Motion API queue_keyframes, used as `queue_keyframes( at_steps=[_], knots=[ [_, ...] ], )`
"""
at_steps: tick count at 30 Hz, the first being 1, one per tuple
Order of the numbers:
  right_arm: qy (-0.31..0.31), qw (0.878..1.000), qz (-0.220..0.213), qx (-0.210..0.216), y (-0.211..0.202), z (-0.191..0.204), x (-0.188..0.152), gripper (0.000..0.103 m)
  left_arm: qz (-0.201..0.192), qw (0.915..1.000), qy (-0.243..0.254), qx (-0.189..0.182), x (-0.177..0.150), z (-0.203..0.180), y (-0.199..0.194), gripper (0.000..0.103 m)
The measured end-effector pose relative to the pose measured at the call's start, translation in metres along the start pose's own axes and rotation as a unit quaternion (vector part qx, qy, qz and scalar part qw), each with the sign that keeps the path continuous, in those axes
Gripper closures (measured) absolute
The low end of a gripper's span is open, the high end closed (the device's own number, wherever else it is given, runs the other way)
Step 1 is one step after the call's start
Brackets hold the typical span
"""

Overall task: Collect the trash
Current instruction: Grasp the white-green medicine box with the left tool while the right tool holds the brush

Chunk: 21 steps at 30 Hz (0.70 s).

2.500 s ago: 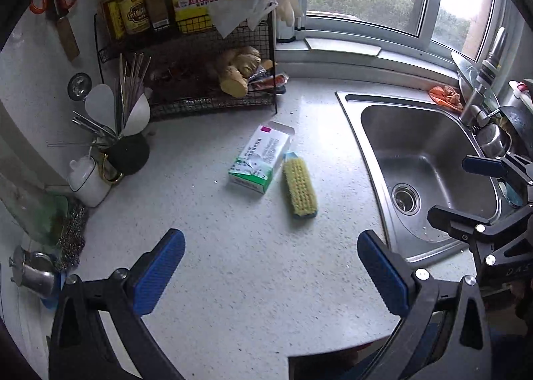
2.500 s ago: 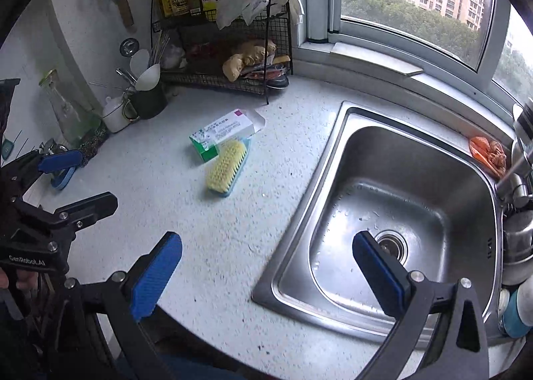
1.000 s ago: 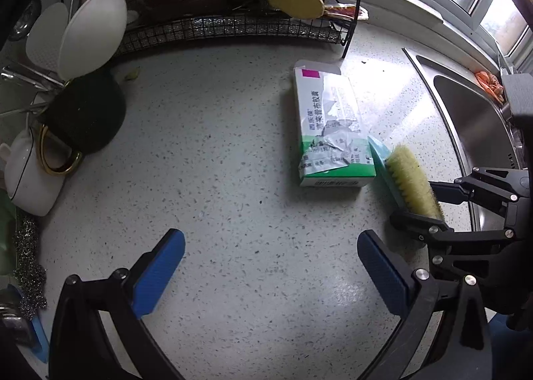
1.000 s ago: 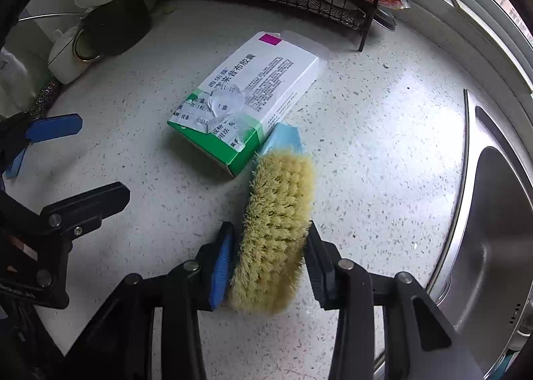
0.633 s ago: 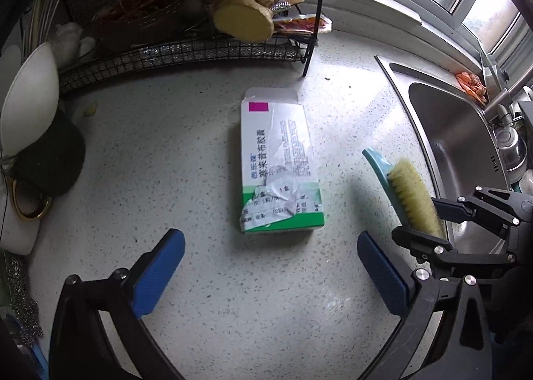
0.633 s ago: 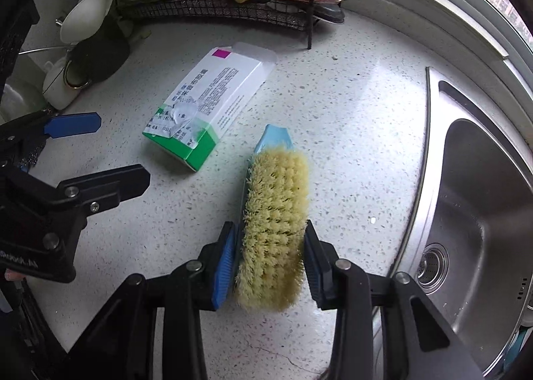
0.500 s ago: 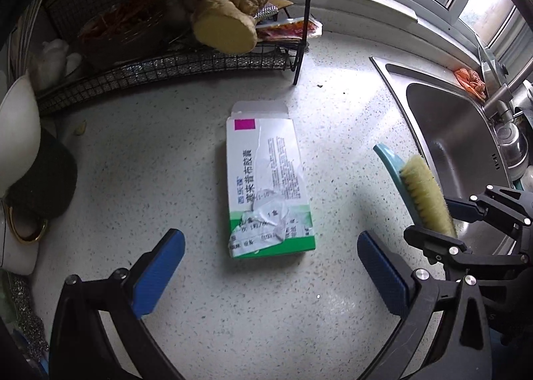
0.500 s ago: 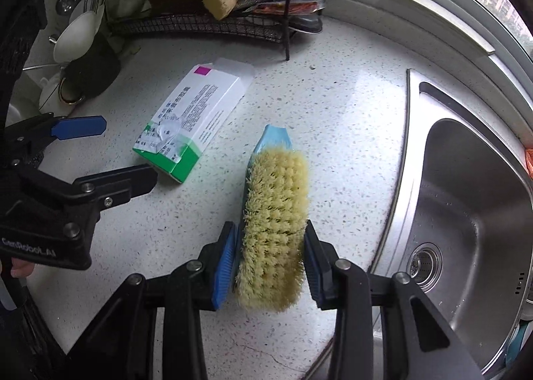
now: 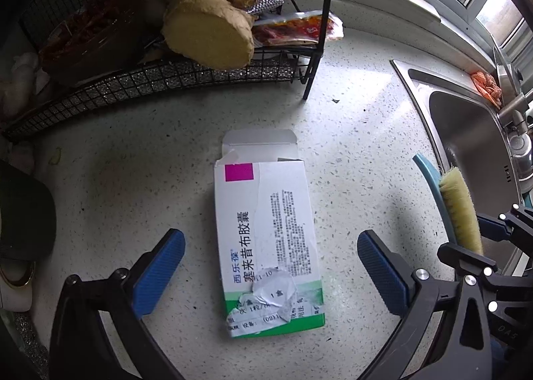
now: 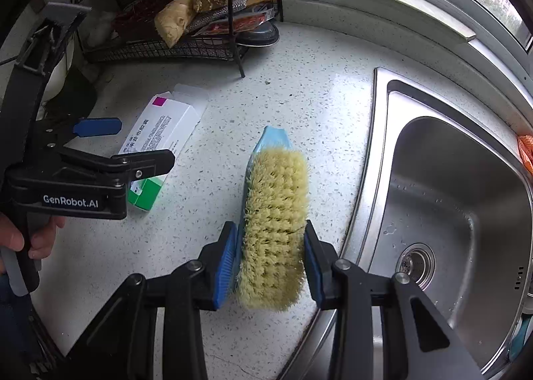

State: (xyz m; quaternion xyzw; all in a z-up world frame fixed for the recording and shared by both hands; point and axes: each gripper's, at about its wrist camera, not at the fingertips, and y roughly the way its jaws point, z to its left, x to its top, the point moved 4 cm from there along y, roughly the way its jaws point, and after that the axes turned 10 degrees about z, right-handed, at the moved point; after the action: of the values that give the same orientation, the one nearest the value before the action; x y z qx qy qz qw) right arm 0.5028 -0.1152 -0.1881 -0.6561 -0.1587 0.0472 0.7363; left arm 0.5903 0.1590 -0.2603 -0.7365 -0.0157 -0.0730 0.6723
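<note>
- Now the left gripper is wide open, with one blue pad on each side of the box.
- Its pads are not touching the box.
- The box lies flat on the counter. It is white with a green end and a pink square.
- The far flap of the box is open, and the label near the green end is torn.
- The right gripper is squeezed tight on a brush.
- The brush has yellow bristles facing up and a blue back, with its blue tip pointing away.
- The brush sits over the counter, just beside the edge of the sink.
- A hand holds the left gripper's handle.
- Behind the box stands a black wire rack with a big piece of ginger in it.
- A red packet sticks out of the rack next to the ginger.
</note>
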Motion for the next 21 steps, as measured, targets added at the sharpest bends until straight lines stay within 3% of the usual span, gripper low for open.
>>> queue_keyframes(
  at_steps=[5, 8, 11, 17, 21],
  knots=[
    [0.002, 1.000, 0.005, 0.007, 0.006, 0.002, 0.003, 0.068, 0.011, 0.9999, 0.000, -0.003, 0.007, 0.001, 0.010, 0.001],
    [-0.001, 1.000, 0.005, 0.009, 0.012, 0.006, 0.005, 0.068, 0.024, 0.9997, 0.000, 0.003, 0.009, -0.003, 0.017, 0.029],
    [-0.003, 1.000, 0.001, 0.010, 0.008, 0.008, 0.003, 0.068, 0.021, 0.9996, 0.015, 0.015, 0.003, -0.005, 0.016, 0.044],
    [-0.001, 1.000, -0.026, 0.006, -0.013, 0.007, -0.012, 0.068, 0.024, 0.9994, 0.025, 0.009, -0.019, -0.025, 0.012, 0.045],
    [0.002, 0.999, -0.038, 0.002, -0.027, 0.006, -0.031, 0.068, 0.010, 0.9995, 0.026, -0.017, -0.040, -0.041, -0.011, 0.045]
  ],
)
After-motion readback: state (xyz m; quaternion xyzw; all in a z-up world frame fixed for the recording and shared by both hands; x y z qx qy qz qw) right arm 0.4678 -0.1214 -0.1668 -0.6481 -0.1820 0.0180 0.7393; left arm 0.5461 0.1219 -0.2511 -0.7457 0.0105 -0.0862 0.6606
